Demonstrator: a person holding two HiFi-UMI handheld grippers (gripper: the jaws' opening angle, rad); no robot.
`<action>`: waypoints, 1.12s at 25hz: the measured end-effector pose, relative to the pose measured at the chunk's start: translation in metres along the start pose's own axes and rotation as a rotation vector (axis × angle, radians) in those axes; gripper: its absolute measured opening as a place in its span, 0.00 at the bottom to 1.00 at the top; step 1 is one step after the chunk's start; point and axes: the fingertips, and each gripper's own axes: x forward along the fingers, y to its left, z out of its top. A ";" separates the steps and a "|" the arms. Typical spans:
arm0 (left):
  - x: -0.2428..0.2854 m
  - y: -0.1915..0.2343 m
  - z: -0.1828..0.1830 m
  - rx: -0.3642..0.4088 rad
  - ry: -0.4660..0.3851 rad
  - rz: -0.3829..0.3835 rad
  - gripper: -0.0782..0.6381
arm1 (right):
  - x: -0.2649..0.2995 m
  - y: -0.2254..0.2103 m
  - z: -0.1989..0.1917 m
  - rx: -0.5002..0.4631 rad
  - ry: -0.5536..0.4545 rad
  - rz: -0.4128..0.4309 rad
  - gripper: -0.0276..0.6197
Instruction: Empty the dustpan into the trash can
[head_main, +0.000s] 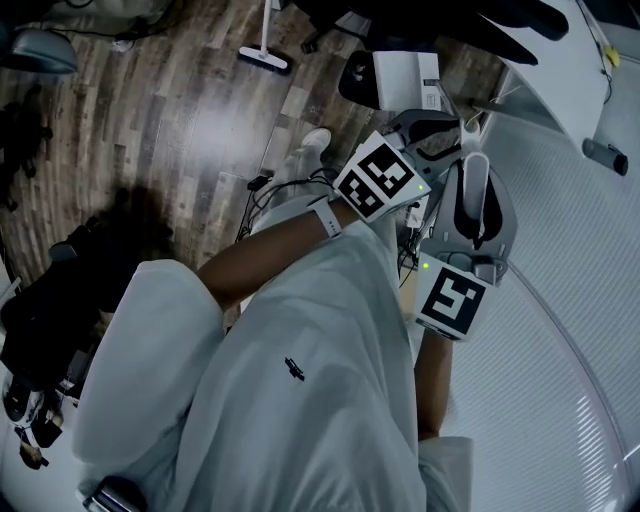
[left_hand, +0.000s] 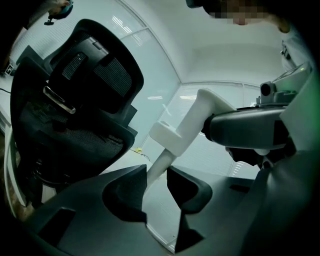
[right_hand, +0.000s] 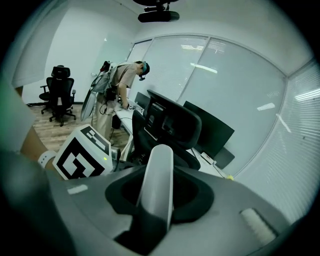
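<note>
In the head view both grippers are held close together in front of the person's body. My right gripper (head_main: 478, 225) is shut on a thick white handle (head_main: 475, 190) with a rounded end, which stands up between its jaws (right_hand: 157, 175). My left gripper (head_main: 440, 140) points level, and a thin white rod (left_hand: 159, 165) runs between its jaws. That rod leads up to a white clip block (left_hand: 170, 136) on the thick handle (left_hand: 202, 112). The pan itself is hidden. A dark bin with a white inside (head_main: 400, 75) stands on the floor beyond the grippers.
A black office chair (left_hand: 75, 100) is close on the left of the left gripper view. Another chair (right_hand: 170, 122) and a monitor (right_hand: 212, 132) stand by the glass wall. A person (right_hand: 122, 80) bends over a desk. A white floor tool (head_main: 265, 50) lies on the wood floor.
</note>
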 end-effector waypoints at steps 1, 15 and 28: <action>0.003 -0.004 0.001 0.004 0.005 -0.010 0.28 | -0.002 -0.005 -0.001 0.014 -0.003 -0.012 0.22; 0.056 -0.064 -0.017 0.054 0.119 -0.160 0.28 | -0.034 -0.061 -0.040 0.112 0.037 -0.140 0.22; 0.122 -0.114 -0.047 0.097 0.224 -0.274 0.28 | -0.055 -0.122 -0.098 0.220 0.070 -0.254 0.23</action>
